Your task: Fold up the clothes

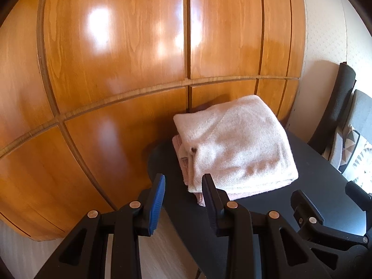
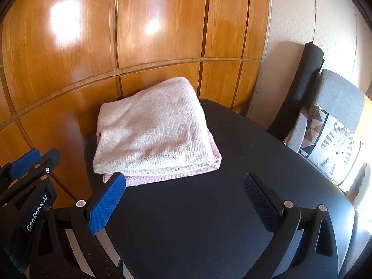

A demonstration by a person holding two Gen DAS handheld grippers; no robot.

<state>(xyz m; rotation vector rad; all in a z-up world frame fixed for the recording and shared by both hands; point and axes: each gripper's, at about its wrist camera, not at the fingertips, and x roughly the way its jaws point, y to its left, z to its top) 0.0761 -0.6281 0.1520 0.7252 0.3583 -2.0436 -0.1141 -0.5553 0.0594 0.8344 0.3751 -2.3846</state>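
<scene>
Two folded sweaters (image 1: 234, 144) stacked on dark worktop (image 1: 302, 186); left claw (image 1: 183, 181) parted, empty, just before them.

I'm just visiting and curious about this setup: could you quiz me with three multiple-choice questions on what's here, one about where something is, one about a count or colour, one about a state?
1. Where does the cream knit lie?
A. On the grey chair
B. On top of a pink garment on the black table
C. On the floor

2. How many folded garments are in the stack?
A. Two
B. Four
C. Six

3. What state is the right tool in?
A. Clamped on the cream knit
C. Holding a cushion
B. Open and empty

Answers:
1. B, since the pink garment peeks out beneath it on the black table.
2. A, since only a cream layer and a pink layer show.
3. B, since its fingers stand apart over bare tabletop.
</scene>
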